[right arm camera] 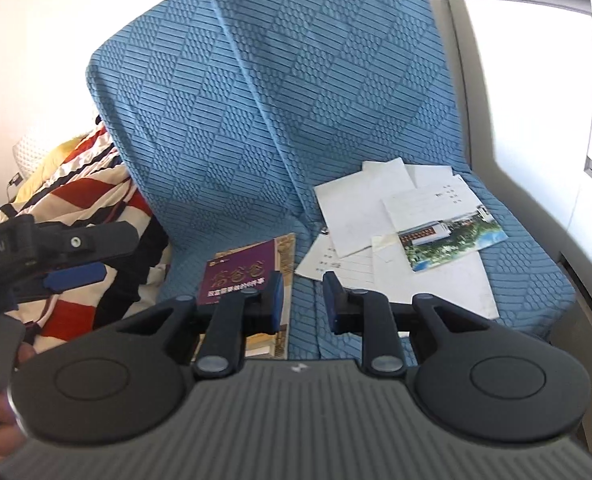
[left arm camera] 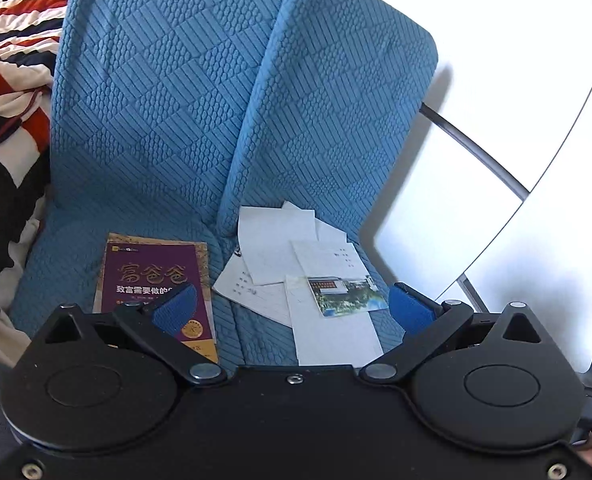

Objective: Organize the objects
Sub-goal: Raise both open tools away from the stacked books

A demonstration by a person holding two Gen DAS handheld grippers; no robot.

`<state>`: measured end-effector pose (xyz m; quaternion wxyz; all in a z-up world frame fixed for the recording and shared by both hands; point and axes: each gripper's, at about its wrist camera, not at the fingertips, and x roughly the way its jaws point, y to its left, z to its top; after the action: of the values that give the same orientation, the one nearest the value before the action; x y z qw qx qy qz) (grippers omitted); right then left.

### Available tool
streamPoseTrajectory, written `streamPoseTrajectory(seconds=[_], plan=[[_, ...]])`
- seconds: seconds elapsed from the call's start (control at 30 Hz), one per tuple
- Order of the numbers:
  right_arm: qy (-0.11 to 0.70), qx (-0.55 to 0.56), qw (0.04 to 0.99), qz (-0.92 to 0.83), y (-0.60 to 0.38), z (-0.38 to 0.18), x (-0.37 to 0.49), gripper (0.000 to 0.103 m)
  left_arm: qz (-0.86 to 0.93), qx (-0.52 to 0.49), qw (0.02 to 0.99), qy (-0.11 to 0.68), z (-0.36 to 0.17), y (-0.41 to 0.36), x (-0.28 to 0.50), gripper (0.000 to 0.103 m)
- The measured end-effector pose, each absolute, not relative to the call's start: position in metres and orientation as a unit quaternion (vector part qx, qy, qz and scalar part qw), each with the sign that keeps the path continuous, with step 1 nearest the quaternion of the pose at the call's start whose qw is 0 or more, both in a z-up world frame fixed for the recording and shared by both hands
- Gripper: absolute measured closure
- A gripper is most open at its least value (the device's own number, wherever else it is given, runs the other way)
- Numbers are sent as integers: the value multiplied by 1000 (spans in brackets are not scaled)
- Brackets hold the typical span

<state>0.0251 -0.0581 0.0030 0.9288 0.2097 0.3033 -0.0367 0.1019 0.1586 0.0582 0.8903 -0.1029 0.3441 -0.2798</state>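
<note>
1. A purple book (left arm camera: 155,280) is seen lying flat on the left seat cushion of a blue sofa (left arm camera: 155,100), and a loose heap of white papers (left arm camera: 279,256) is spread on the right cushion, just beside the book.
2. A photo card (left arm camera: 346,294) with a building and a garden printed on it is laid on top of the papers, at their right side.
3. The left gripper (left arm camera: 291,304) is held above the front edge of the seat with its jaws wide apart, and nothing is between them.
4. The right gripper (right arm camera: 303,300) is held over the gap between the book and the papers. Its jaws are only a little apart and nothing is clamped, so no object is carried at this moment.
5. It is judged that the sorting is not yet begun, because every object is lying on the cushions.
6. A risk is seen in the thin papers: if only the top sheet is pinched, the lower sheets can be dragged and scattered, or the card can slide off.
7. The soft cushion can give way under the fingers, so a flat sheet or the book cover may be missed or creased.
8. A striped blanket (right arm camera: 83,208) is lying at the left, near the book, and it could be caught if the book is pushed that way.
</note>
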Motion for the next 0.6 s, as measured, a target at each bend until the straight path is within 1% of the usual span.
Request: streamPoseTrajectory(seconds=[0.23, 0.3, 0.4, 0.43, 0.5, 0.53, 0.6], plan=[[304, 215, 927, -48, -74, -2, 19, 77, -289, -93, 886, 350, 54, 133, 100, 1], [303, 214, 927, -54, -79, -4, 17, 74, -293, -93, 884, 352, 51, 126, 100, 1], [306, 218, 925, -63, -89, -7, 13, 72, -300, -94, 880, 356, 47, 114, 100, 1], [307, 219, 924, -67, -93, -9, 12, 69, -301, -93, 879, 357, 45, 110, 100, 1], [307, 223, 922, -76, -100, -13, 10, 52, -301, -87, 880, 358, 44, 101, 100, 1], [307, 229, 921, -77, -105, -15, 8, 47, -302, -84, 879, 359, 43, 97, 99, 1], [306, 249, 915, -82, -118, -20, 4, 35, -309, -82, 876, 362, 43, 88, 98, 1]])
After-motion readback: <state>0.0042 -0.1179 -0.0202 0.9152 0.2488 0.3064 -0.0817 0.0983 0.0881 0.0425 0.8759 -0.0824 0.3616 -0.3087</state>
